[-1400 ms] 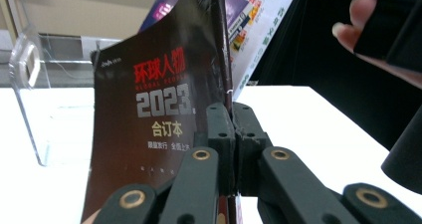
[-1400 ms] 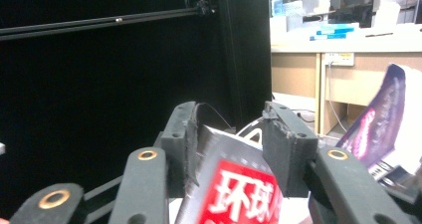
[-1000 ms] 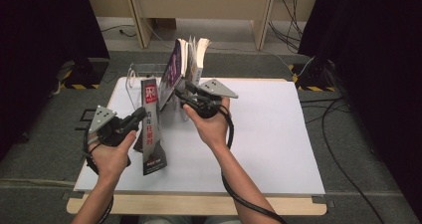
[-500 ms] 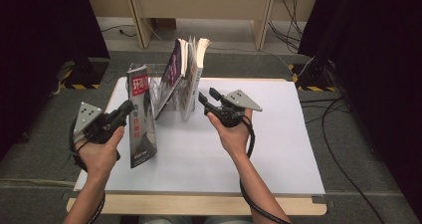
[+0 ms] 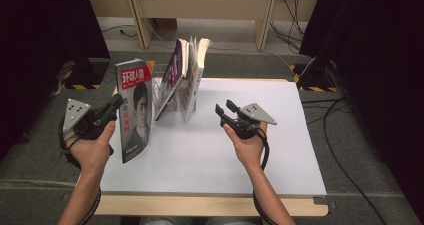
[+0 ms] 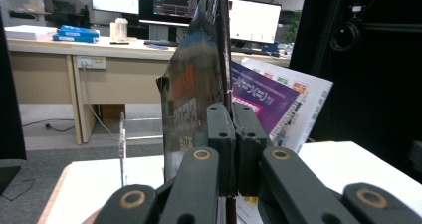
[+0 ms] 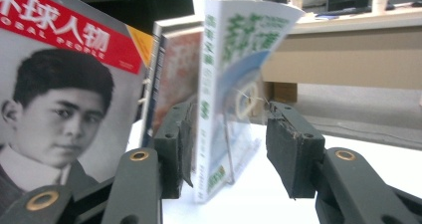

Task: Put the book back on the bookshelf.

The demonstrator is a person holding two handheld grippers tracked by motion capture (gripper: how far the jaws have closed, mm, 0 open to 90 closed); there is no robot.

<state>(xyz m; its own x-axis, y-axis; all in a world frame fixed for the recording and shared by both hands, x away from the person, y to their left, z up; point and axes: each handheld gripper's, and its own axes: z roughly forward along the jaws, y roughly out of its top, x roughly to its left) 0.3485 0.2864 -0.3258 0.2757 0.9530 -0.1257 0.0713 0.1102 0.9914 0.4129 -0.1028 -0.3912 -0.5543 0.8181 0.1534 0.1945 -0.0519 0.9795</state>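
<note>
High view: magazine (image 5: 135,110) beside rack (image 5: 162,92)

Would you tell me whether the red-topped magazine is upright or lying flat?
Upright: the magazine stands on edge, clamped by the left hand-held gripper.

Grey floor (image 5: 360,150), black curtains (image 5: 45,40), wooden desk (image 6: 59,59) with monitors (image 6: 169,2), perhaps an office.

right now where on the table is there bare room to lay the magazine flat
The white table is bare right of the books, past the right gripper, and along the near edge. It is crowded at the back left, where the left gripper holds the magazine upright.
</note>
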